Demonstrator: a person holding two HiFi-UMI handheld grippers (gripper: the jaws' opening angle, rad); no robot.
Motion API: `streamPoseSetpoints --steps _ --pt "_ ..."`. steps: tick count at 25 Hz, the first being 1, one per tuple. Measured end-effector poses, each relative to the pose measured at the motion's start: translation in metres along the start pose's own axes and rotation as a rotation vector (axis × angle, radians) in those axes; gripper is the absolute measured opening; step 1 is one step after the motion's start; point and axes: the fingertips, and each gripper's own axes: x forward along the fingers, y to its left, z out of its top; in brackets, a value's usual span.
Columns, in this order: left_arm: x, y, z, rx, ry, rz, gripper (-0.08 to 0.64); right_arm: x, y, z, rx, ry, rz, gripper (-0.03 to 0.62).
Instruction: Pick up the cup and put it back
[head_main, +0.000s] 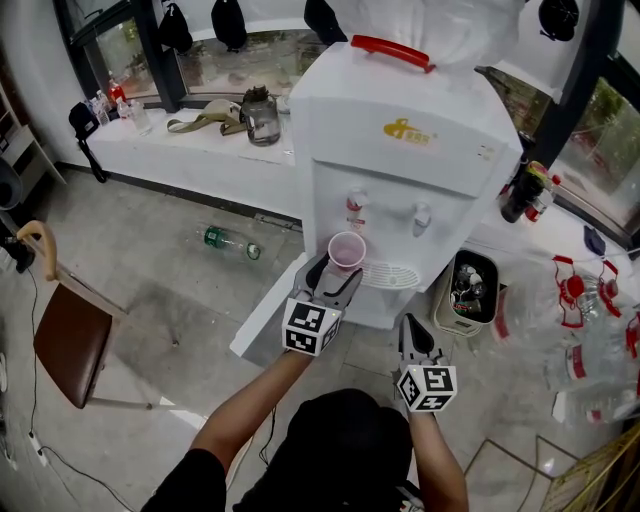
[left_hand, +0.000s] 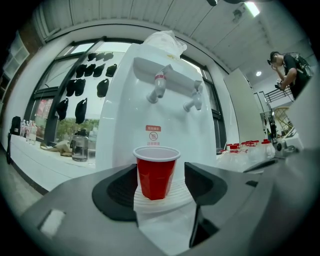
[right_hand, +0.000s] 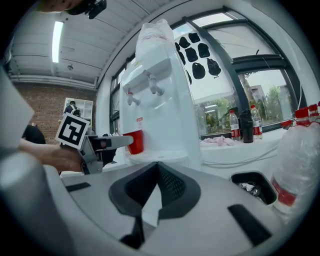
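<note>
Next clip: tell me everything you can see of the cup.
The cup is red outside, white inside and at the rim, plastic by the look, tapered, and appears empty from above. It stands upright on the ribbed white drip tray, under the red-marked tap. The left claw brackets it, jaws apart, not squeezing it.

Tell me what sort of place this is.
Probably a break corner in an office or studio: a white water dispenser with a red plastic cup on its drip tray, a long white counter under large windows, and a brown-seated chair.
</note>
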Motion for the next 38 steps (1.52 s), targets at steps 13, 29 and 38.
streamPoseSetpoints --steps 13,29,38 --pt "-0.036 -0.006 0.003 -0.090 -0.018 0.017 0.269 -0.008 0.002 0.010 0.016 -0.003 -0.032 -0.006" --pt "-0.076 -0.017 0.019 -0.098 0.093 0.065 0.018 -0.033 0.024 0.053 0.057 0.132 -0.043 -0.007" --pt "-0.147 -0.065 0.110 -0.170 0.192 0.089 0.006 -0.093 0.072 0.139 0.113 0.249 -0.032 -0.008"
